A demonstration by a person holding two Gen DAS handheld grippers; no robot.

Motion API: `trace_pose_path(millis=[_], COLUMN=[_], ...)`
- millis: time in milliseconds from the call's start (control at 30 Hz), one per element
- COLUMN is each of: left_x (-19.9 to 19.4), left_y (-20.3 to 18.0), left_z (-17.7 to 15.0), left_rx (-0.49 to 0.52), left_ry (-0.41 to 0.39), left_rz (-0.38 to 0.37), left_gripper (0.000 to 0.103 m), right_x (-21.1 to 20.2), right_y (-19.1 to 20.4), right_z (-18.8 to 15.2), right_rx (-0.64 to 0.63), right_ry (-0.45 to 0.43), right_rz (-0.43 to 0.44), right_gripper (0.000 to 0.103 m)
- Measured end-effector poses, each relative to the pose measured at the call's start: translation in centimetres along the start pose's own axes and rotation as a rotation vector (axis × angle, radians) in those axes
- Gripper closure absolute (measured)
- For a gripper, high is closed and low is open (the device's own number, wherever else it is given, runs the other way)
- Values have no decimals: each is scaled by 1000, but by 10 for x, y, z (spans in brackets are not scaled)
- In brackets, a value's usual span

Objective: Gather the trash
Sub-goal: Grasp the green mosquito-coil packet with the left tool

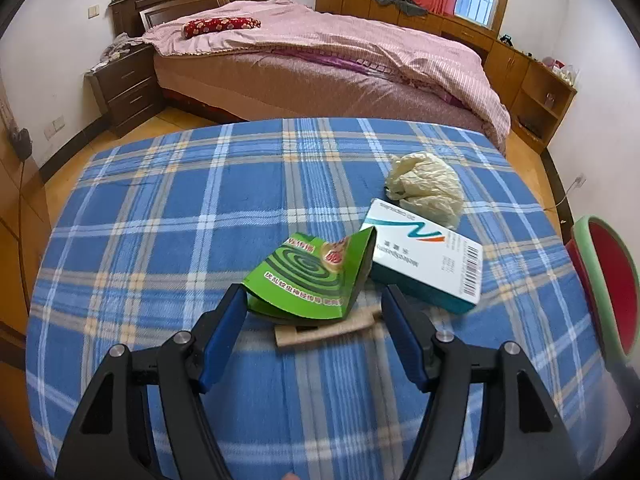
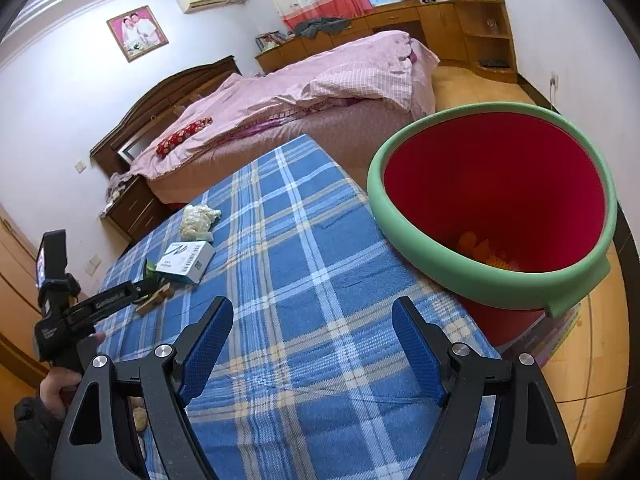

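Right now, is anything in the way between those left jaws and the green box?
Nothing visible. The left gripper is open, and the green box already lies between its jaws, on a cardboard strip with the white box just behind.

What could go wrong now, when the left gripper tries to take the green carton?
1. The left gripper is open around the bent green carton; the thin card may buckle or slip when the jaws close.
2. The white box appears to touch the carton, so a lift may drag it.
3. The red bin stands beyond the table's right edge, so a loose grip may drop the carton on the way.
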State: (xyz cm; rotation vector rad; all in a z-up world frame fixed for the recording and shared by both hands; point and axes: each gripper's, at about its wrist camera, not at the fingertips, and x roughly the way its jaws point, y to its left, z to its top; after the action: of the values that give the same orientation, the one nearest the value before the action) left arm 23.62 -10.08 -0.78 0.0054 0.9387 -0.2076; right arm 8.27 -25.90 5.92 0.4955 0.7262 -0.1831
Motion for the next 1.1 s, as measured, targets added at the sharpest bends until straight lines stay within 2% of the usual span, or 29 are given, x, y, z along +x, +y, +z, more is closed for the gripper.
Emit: trace_pose_path(millis=[300, 700, 933, 1100], left_x=[14, 2, -4, 6], left_y=[12, 22, 11, 3], left_z=[8, 12, 18, 24], left_rx=[-75, 3, 69, 113], left_ry=[35, 39, 18, -8], left_rz=[-18, 48, 28, 25], left_gripper=[34, 35, 32, 32], right_x=[9, 15, 14, 17], right_y=[-8, -2, -3, -1], right_z=[1, 0, 4, 3], right_rx=[13, -2, 1, -6], right_ry=[20, 50, 45, 56], right_rz=[7, 27, 28, 40], right_gripper=[20, 20, 20, 20])
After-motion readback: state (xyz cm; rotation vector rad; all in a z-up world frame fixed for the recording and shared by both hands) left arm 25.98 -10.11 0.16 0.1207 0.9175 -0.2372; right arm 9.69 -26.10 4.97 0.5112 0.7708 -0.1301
